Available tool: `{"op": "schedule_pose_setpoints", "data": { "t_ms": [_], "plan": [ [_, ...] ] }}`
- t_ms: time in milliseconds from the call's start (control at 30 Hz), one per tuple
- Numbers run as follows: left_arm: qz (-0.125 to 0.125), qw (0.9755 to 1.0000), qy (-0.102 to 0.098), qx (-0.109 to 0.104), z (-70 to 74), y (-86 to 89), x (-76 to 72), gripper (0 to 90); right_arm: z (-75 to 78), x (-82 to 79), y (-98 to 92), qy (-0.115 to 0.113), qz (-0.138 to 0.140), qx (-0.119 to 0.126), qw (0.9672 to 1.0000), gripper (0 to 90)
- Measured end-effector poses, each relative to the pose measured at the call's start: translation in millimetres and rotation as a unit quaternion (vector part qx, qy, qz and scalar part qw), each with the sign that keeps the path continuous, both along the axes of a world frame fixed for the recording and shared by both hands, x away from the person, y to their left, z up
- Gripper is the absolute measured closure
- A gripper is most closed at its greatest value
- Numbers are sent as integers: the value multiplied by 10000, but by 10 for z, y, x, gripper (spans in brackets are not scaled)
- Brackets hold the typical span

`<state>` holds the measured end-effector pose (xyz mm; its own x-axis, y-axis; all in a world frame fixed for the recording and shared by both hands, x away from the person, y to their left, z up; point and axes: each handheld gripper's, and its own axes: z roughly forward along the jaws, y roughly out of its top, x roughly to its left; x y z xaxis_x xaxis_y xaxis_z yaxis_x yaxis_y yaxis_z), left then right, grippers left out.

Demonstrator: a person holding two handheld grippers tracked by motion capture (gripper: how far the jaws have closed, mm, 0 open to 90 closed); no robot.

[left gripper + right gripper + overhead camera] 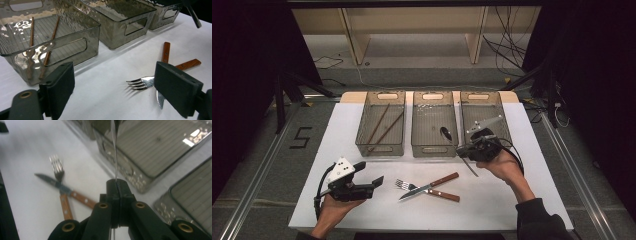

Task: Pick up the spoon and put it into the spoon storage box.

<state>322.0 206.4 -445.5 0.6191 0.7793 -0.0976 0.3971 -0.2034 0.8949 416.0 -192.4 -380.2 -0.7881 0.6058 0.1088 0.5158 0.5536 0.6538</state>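
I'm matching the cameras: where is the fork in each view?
High view: fork low centre, tines left.
Left gripper view: fork right of centre, partly behind the jaw.
Right gripper view: fork left side, tines up.
Shared landmark: the knife crossing it.

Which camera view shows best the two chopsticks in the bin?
The left gripper view: the chopsticks lie close and sharp inside the nearest bin, seen through its clear wall. The high view shows them small and thin, in the leftmost bin.

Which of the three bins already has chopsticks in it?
The left bin, nearest the left gripper; two wooden chopsticks lie inside.
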Motion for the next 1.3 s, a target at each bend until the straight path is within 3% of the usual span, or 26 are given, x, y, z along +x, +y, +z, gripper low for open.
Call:
{"op": "schedule_pose_setpoints", "data": {
  "t_ms": [300, 867, 1300],
  "plan": [
    [4, 9999, -13, -127, 7, 31, -3, 167, 101, 228, 147, -29, -227, 332, 9992, 900],
    [6, 9999, -26, -137, 7, 32, -5, 167, 256, 612, 403, -14, -547, 690, 9961, 900],
    [24, 9998, -33, -171, 4, 34, -2, 167, 328, 942, 549, 2, -898, 770, 9930, 900]
  ]
}}
